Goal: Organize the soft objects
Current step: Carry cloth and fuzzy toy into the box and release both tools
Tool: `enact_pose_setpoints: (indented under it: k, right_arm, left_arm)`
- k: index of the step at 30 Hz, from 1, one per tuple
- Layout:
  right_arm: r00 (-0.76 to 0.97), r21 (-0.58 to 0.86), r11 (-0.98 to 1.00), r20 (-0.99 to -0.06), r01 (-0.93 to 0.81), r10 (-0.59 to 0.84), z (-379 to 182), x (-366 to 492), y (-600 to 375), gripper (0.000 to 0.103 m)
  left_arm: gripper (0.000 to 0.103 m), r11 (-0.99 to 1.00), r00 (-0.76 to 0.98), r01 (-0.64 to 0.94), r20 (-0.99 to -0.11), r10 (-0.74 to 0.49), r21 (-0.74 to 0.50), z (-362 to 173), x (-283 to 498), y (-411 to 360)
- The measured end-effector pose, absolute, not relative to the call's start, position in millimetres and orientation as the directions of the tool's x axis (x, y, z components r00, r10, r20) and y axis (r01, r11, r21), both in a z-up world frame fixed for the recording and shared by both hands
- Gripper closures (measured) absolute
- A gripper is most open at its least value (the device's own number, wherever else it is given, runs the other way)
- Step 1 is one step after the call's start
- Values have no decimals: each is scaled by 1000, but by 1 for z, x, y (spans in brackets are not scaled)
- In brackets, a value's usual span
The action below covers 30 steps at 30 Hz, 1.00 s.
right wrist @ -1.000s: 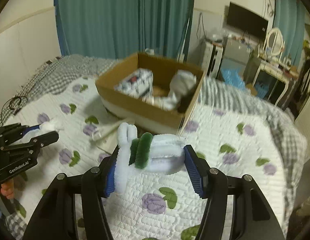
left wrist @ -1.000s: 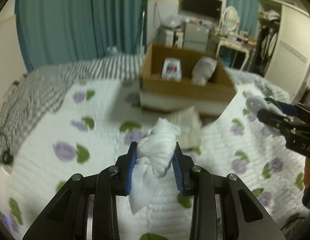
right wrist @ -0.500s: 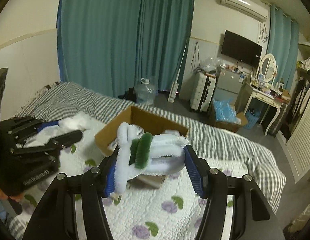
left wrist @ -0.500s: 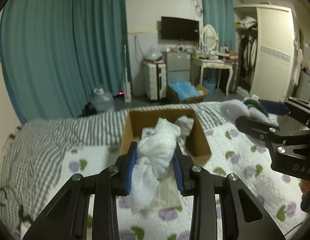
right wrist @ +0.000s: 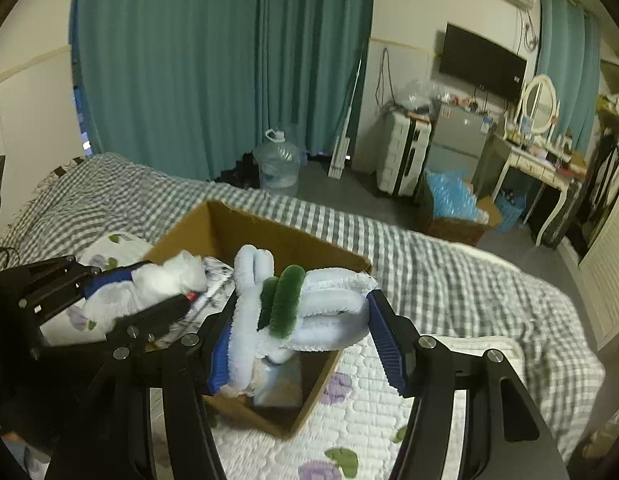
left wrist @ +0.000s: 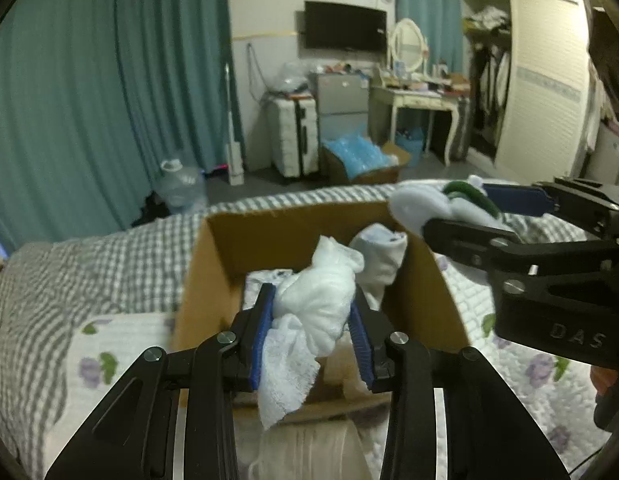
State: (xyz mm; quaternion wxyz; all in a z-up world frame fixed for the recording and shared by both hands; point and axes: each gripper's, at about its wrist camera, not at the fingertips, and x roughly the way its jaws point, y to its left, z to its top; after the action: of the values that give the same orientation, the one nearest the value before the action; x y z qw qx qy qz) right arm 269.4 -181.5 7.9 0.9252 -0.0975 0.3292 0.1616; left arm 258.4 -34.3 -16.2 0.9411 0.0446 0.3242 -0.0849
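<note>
My left gripper (left wrist: 312, 332) is shut on a bunched white cloth (left wrist: 315, 312) and holds it over the open cardboard box (left wrist: 213, 272) on the bed. The box holds a white sock (left wrist: 379, 256) and a patterned item. My right gripper (right wrist: 303, 332) is shut on a fluffy pale-blue bundle with a green band (right wrist: 305, 308), held above the box (right wrist: 321, 380). In the left wrist view the right gripper (left wrist: 461, 210) hangs over the box's right wall. In the right wrist view the left gripper (right wrist: 149, 292) with its cloth is over the box's left side.
The box sits on a white floral quilt (right wrist: 349, 432) over a grey checked bedspread (right wrist: 449, 276). Beyond the bed stand teal curtains (right wrist: 213, 64), a water jug (right wrist: 278, 164), a suitcase (left wrist: 291, 136) and a dressing table (left wrist: 417, 100).
Both grippers have moved forward and closer to the box, which now lies directly beneath them. Each keeps its hold on its soft item.
</note>
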Motion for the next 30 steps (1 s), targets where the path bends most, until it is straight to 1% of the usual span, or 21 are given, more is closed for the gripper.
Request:
enact_pose_setpoints:
  k: [4, 5, 6, 7, 8, 9, 10, 11, 12, 17, 19, 20, 22, 23, 24, 26, 30]
  right_arm:
    - [708, -47, 933, -665, -357, 238, -22, 293, -182, 43]
    - [705, -44, 934, -668, -356, 237, -28, 298, -181, 42]
    - [704, -41, 934, -669, -356, 239, -33, 301, -180, 42]
    - [702, -35, 932, -669, -361, 246, -36, 303, -178, 41]
    - [703, -32, 933, -666, -358, 247, -39, 305, -177, 38]
    - [704, -27, 934, -665, -357, 249, -41, 307, -177, 36]
    - [704, -18, 934, -663, -358, 256, -42, 309, -178, 28]
    - [710, -3, 935, -652, -356, 268, -41, 310, -180, 14]
    - [716, 11, 936, -640, -353, 278, -39, 310, -182, 9]
    - [757, 6, 951, -603, -311, 251, -17, 296, -186, 7]
    - [777, -7, 956, -585, -294, 234, -2, 283, -190, 4]
    - [789, -14, 959, -571, -283, 225, 8, 274, -192, 0]
    - [815, -29, 966, -544, -255, 199, 29, 256, -199, 0]
    - [826, -33, 970, -532, -241, 187, 40, 246, -202, 0]
    - [835, -32, 973, -520, -230, 180, 52, 235, -206, 0]
    - [850, -32, 976, -499, -214, 170, 73, 214, -213, 0]
    - [876, -33, 980, -456, -195, 159, 112, 174, -227, 0]
  left_arm:
    - [66, 979, 764, 203, -630, -138, 31, -39, 277, -37]
    - [62, 979, 762, 205, -631, -144, 23, -43, 280, -36]
    - [53, 978, 759, 207, -633, -150, 16, -46, 283, -36]
    - [46, 978, 756, 206, -637, -150, 15, -50, 288, -36]
    - [32, 980, 760, 197, -635, -139, 22, -51, 288, -38]
    - [26, 982, 768, 186, -629, -123, 35, -53, 289, -38]
    - [25, 982, 772, 183, -625, -114, 47, -53, 289, -39]
    - [25, 982, 784, 178, -612, -102, 64, -53, 287, -40]
    - [25, 982, 794, 174, -600, -96, 73, -52, 284, -41]
    - [25, 985, 794, 165, -600, -99, 55, -43, 281, -35]
    - [25, 987, 795, 153, -598, -97, 43, -33, 273, -30]
    - [25, 988, 801, 145, -592, -90, 45, -24, 266, -28]
    - [25, 989, 817, 138, -570, -86, 48, -8, 254, -28]
    - [23, 989, 824, 136, -560, -85, 50, 2, 246, -28]
    - [11, 990, 832, 132, -549, -82, 53, 10, 239, -27]
    - [3, 990, 848, 127, -523, -81, 53, 31, 220, -25]
    - [3, 993, 894, 106, -443, -73, 50, 71, 180, -19]
